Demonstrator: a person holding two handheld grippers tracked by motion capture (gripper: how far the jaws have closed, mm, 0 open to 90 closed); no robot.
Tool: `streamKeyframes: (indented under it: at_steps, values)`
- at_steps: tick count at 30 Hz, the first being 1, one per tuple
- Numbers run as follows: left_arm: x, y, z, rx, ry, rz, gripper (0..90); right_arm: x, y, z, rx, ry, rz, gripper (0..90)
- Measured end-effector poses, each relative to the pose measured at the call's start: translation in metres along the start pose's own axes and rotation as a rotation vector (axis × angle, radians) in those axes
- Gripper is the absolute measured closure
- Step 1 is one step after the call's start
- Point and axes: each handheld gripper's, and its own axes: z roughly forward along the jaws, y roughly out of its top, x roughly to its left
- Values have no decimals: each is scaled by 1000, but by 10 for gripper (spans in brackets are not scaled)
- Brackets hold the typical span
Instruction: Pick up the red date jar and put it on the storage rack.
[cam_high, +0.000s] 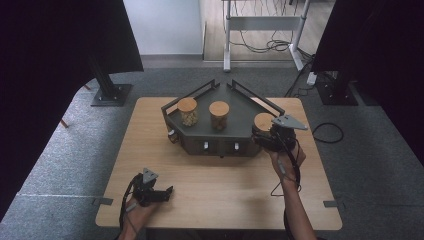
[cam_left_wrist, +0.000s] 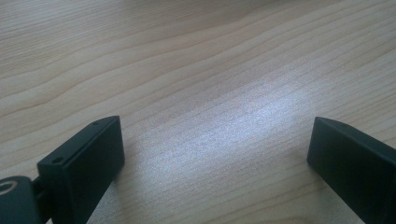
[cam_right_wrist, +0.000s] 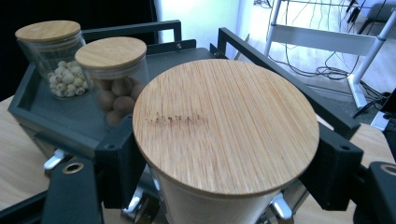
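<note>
My right gripper (cam_high: 263, 134) (cam_right_wrist: 224, 168) is shut on a glass jar with a round bamboo lid (cam_high: 263, 120) (cam_right_wrist: 224, 126), one jaw on each side just under the lid. It holds the jar at the right front corner of a dark grey tray (cam_high: 245, 116) (cam_right_wrist: 51, 116). Two more lidded jars stand in the tray: one with pale round pieces (cam_high: 187, 111) (cam_right_wrist: 49, 58) and one with brown balls (cam_high: 219, 115) (cam_right_wrist: 112, 77). Near the front left of the wooden table (cam_high: 220, 180), my left gripper (cam_high: 168, 193) (cam_left_wrist: 215, 149) rests open over bare wood (cam_left_wrist: 196, 70).
The tray has raised black rails along its back sides (cam_high: 200, 91) (cam_right_wrist: 280, 74) and small knobs on its front face (cam_high: 205, 145). Behind the table, a white desk frame (cam_high: 227, 35) and cables (cam_high: 270, 46) stand on the floor. Black stands flank the table.
</note>
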Motion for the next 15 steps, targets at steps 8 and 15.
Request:
streamKeyframes:
  at_steps: [8, 15]
  values:
    - [0, 0, 0, -1, 0, 1, 37, -3, 11, 23, 6, -6, -2, 250]
    - [1, 0, 0, -1, -2, 2, 37, -5, 19, 44, 20, -11, -9, 251]
